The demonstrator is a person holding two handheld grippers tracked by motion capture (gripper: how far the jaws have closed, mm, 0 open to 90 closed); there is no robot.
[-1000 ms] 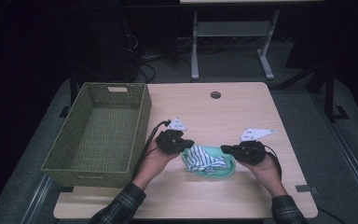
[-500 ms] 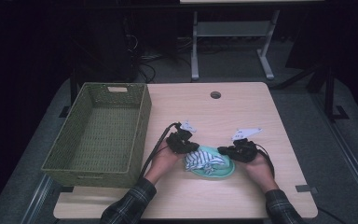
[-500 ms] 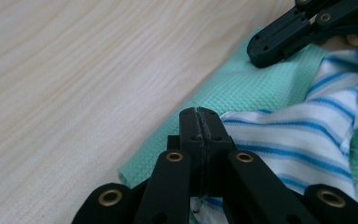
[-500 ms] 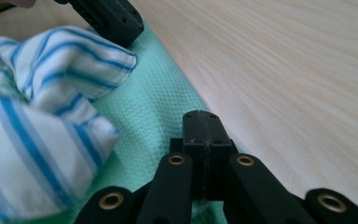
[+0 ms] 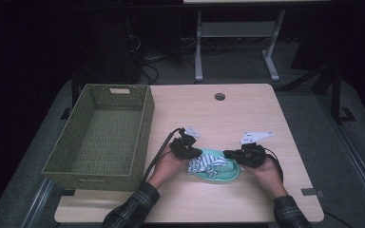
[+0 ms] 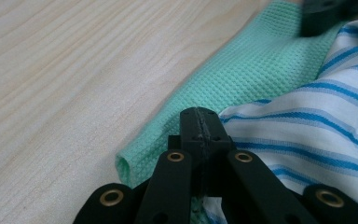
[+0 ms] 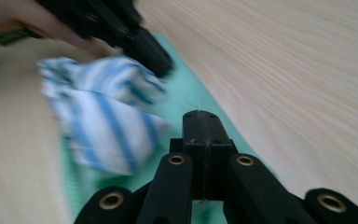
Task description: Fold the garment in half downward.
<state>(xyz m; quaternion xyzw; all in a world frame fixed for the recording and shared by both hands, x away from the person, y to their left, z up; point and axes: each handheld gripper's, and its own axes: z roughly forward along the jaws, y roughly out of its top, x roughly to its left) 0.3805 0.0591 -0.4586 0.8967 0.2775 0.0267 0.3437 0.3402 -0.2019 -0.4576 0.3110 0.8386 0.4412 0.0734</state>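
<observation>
A mint-green waffle cloth [image 5: 224,173] lies flat on the wooden table [image 5: 228,114], with a bunched white cloth with blue stripes [image 5: 204,164] on top of it. My left gripper [image 5: 193,154] is shut, its tip at the left edge of the striped cloth [image 6: 307,135], above the green cloth's folded edge [image 6: 168,140]. I see no fabric between its jaws. My right gripper [image 5: 229,155] is also shut and hovers low over the green cloth [image 7: 186,100] from the right, the striped cloth [image 7: 107,126] just ahead of it. The left gripper [image 7: 161,63] touches that cloth's far side.
A green woven basket [image 5: 140,137] stands on the left part of the table, close to my left forearm. A round cable hole [image 5: 219,96] sits near the far edge. Beyond the table are a metal stand [image 5: 198,52] and cables on the dark floor.
My left gripper has come down and to the right, onto the left side of the striped cloth. The right gripper has barely moved.
</observation>
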